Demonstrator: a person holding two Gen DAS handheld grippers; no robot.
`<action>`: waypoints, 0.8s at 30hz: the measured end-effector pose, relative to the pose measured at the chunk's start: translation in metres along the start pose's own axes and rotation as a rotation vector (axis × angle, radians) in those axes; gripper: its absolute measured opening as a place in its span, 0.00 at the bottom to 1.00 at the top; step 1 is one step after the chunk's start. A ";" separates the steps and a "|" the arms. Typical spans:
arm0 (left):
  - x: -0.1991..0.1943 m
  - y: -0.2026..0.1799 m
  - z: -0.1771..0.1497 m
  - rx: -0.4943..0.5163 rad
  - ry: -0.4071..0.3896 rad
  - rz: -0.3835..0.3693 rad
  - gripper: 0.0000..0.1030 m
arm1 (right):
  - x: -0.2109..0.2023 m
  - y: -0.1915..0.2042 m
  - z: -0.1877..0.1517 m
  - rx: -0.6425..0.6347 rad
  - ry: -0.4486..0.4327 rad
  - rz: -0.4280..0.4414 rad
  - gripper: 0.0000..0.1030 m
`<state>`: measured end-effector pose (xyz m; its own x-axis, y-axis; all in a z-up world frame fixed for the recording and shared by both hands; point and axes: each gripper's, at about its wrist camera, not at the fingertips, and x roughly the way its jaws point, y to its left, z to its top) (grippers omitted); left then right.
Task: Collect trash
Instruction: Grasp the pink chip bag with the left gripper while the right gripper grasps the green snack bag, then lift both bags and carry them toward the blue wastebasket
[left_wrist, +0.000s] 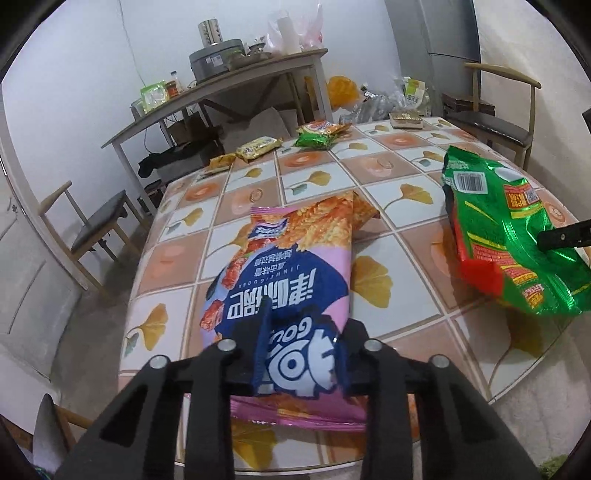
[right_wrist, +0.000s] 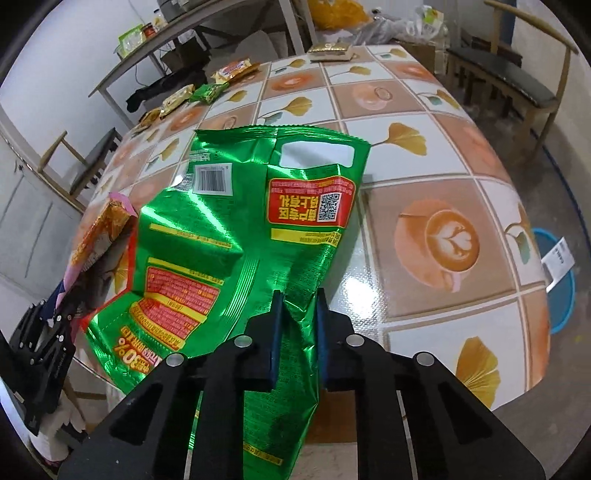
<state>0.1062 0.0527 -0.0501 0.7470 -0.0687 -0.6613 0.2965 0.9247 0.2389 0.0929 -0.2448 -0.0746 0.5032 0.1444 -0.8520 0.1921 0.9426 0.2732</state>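
2 empty snack bags are in your tongs right now — 1 each. Your left gripper (left_wrist: 301, 347) pinches the near end of the pink and blue snack bag (left_wrist: 291, 266), which lies flat along the tiled table (left_wrist: 406, 229) with its torn orange end pointing away from you. Your right gripper (right_wrist: 298, 325) is pinched on a gathered fold at the near edge of the green foil bag (right_wrist: 236, 229), whose far end with the handle cutout looks raised off the table, crumpled and twisted.

Both will likely handle as very light, limp film — no stiffness, so the free end will droop and swing. The foil looks slick; a bunched fold gives the pads more to bite than a single flat layer. Neither is fragile, so squeeze firmly. More small wrappers (left_wrist: 317, 134) wait at the far edge, well apart.
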 end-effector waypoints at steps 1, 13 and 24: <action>-0.001 0.001 0.001 -0.002 -0.004 0.002 0.24 | 0.000 -0.001 0.000 0.009 0.001 0.012 0.13; -0.016 0.012 0.007 -0.021 -0.061 0.048 0.12 | -0.003 -0.004 -0.002 0.049 0.001 0.090 0.09; -0.027 0.013 0.011 -0.029 -0.082 0.050 0.11 | -0.011 -0.012 -0.002 0.062 -0.015 0.117 0.08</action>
<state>0.0969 0.0626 -0.0215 0.8073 -0.0514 -0.5879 0.2407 0.9382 0.2485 0.0837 -0.2569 -0.0692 0.5375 0.2473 -0.8062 0.1831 0.8990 0.3979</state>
